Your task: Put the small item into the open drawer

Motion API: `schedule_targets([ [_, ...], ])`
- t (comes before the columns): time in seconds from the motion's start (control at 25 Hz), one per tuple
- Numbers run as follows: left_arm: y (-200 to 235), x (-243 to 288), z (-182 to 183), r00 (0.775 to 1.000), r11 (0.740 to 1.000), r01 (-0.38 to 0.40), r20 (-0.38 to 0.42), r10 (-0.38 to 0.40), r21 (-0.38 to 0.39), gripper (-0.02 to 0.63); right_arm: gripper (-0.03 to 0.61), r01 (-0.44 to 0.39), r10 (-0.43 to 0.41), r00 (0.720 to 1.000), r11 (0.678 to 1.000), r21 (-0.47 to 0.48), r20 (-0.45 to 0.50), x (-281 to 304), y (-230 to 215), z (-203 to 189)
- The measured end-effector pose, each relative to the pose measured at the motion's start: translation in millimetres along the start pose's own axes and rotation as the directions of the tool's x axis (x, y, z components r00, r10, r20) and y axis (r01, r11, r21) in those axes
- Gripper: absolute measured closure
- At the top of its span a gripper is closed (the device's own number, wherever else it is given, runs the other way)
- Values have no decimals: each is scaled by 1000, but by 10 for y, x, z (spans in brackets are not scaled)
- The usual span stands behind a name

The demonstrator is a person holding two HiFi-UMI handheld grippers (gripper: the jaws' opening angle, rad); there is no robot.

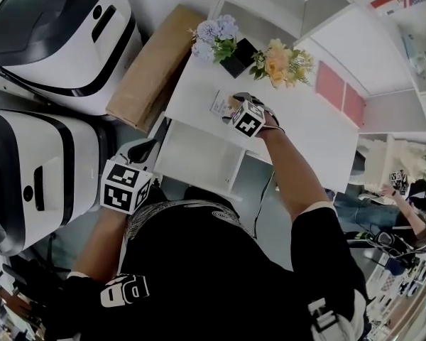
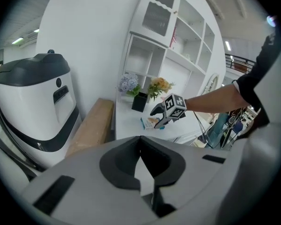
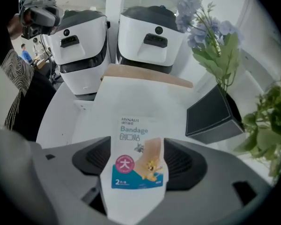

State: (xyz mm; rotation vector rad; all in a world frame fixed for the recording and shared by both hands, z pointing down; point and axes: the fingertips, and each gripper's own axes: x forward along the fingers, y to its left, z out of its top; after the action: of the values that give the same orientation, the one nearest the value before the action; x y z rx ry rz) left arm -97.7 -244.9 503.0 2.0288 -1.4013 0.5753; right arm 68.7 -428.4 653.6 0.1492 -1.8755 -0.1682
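A small white and blue bandage box [image 1: 220,104] lies flat on the white table top [image 1: 305,133]. My right gripper [image 1: 234,104] reaches over it from the near side. In the right gripper view the box [image 3: 136,158] lies between the wide-set jaws of that gripper [image 3: 136,168], which stand open on either side of it. Below the table's near-left edge the white drawer [image 1: 199,155] stands pulled out. My left gripper [image 1: 143,151] hangs by the drawer's left corner, its jaws [image 2: 140,172] shut with nothing in them. The left gripper view shows the box [image 2: 150,122] under the right gripper [image 2: 158,118].
A black pot [image 1: 238,55] with blue flowers [image 1: 216,38] and yellow flowers [image 1: 280,61] stands at the table's far edge. A brown board [image 1: 153,66] lies left of the table. Two large white and black machines [image 1: 57,34] stand at left. White shelves [image 2: 173,36] rise behind the table.
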Motion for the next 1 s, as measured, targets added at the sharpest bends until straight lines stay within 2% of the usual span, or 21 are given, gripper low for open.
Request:
schedule_targets([
  [0.28, 123, -85, -49, 1000, 999, -29, -6, 29, -23, 600, 176, -109, 106, 992, 993, -49, -61, 225, -33, -34],
  [0.56, 235, -143, -114, 999, 997, -51, -2, 51, -56, 600, 173, -214, 212, 968, 977, 5, -133, 362, 44, -164],
  [0.72, 273, -159, -153, 998, 996, -56, -2, 56, -69, 600, 169, -219, 217, 970, 976, -6, -111, 435, -13, -132],
  [1.0, 317, -195, -164, 998, 996, -53, 10, 54, -76, 600, 160, -226, 227, 963, 974, 23, -145, 398, -21, -126],
])
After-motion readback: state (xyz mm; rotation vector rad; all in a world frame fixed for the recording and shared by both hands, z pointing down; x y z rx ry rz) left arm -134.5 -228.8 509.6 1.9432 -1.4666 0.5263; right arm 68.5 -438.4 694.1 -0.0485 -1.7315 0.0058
